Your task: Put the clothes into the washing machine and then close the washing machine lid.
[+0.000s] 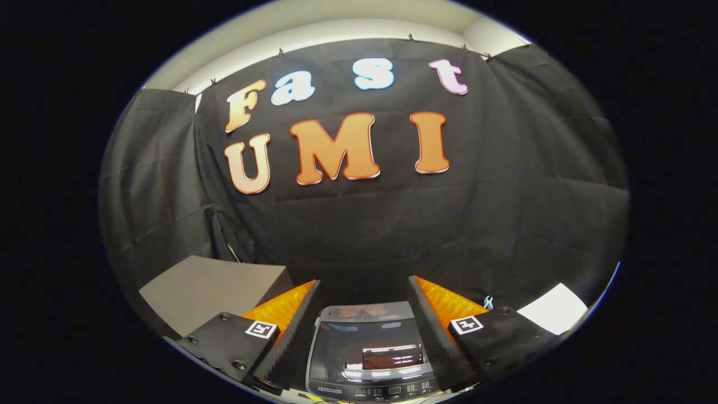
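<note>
**Mei:** Since the lid (367,336) of the washing machine (370,370) lies flat and shiny over the tub, which step do you think we are at?

**Tomas:** I judge it is either the very start or the very end. The lid is down, and I see no clothes anywhere around the machine. Through the dark glass I cannot tell if something is inside.

**Mei:** And the gripper (364,292)?

**Tomas:** It is wide open and it holds nothing. The two fingers stand well apart, one on each side of the machine, and the machine sits between them, low and close. The left finger (286,331) and the right finger (443,325) do not touch the lid, as far as I can see.

**Mei:** What else is near?

**Tomas:** A grey box (213,292) stands beyond the left finger, against the black cloth wall (364,224). A white sheet (552,314) lies beyond the right finger.

**Mei:** So what does the next move need?

**Tomas:** If the clothes are not yet in, the gripper must first lift the lid by its front edge, near the control panel (373,391), and then look for the clothes. If they are already in, the task looks finished, and the gripper only needs to draw back.
</note>
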